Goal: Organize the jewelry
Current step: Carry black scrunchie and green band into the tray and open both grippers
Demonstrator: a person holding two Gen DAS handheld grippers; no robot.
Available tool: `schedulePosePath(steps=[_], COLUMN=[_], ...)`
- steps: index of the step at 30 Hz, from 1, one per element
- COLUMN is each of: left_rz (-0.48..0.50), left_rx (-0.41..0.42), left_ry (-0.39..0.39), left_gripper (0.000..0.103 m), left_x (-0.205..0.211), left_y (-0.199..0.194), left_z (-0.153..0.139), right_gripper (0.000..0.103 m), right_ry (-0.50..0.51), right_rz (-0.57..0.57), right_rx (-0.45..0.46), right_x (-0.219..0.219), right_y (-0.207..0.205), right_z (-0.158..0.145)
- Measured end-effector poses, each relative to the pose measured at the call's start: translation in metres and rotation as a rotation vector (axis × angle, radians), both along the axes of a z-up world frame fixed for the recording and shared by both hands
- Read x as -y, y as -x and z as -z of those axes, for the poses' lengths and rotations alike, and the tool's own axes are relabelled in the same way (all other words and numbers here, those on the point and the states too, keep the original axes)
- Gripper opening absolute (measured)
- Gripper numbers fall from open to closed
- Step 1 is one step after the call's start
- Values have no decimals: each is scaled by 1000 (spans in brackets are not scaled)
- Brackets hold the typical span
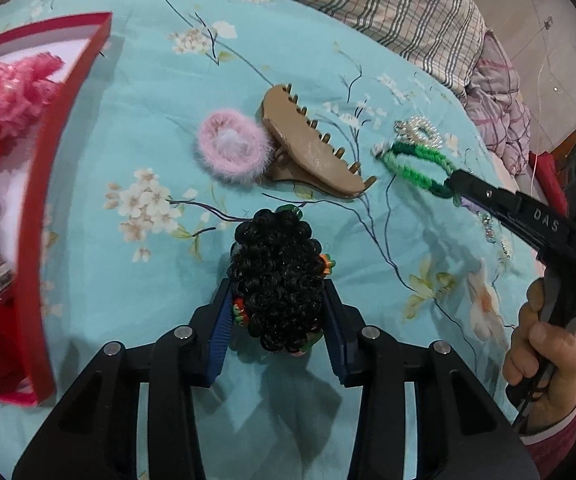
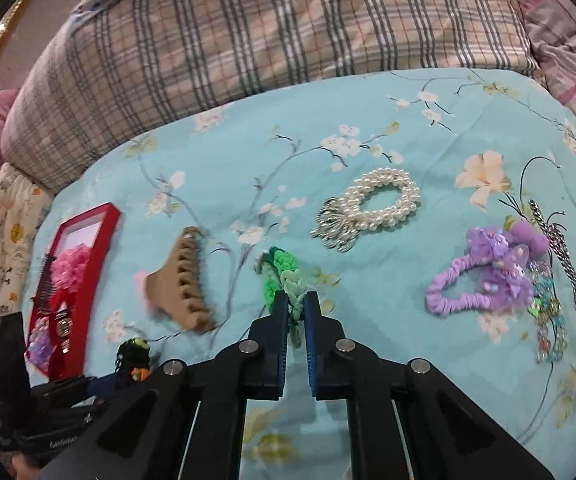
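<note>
Nearest to the left wrist camera, the left gripper has its blue pads pressed on both sides of a black curly hair tie with small coloured beads, about half closed around it. Beyond it lie a pink fluffy scrunchie and a beige claw clip, touching each other on the blue floral bedsheet.

Further right, the right gripper is pinched almost fully shut on a green braided hair tie. Beyond that are a pearl bracelet and a purple scrunchie. The red box waits at the left edge, already holding some pieces.

I judge that the soft curly tie may slip from the pads when lifted, and the thin braid may swing and miss the box.
</note>
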State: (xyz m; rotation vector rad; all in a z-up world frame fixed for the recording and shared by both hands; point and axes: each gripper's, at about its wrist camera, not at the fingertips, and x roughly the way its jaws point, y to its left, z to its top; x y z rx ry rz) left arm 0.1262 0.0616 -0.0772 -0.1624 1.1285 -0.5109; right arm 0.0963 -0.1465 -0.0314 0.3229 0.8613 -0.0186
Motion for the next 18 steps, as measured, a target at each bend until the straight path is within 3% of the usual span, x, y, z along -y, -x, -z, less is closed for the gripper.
schedulePosePath(steps=[18], left_rz=[-131], left_rx=[117], left_ry=[-30], left_gripper=[39], left_x=[-78], left_y=[19], left_z=[-51], right_gripper=[5], right_ry=[-21], right_rz=[-188], right_rx=[100], right_x=[-95], right_y=[8], right_z=[-49])
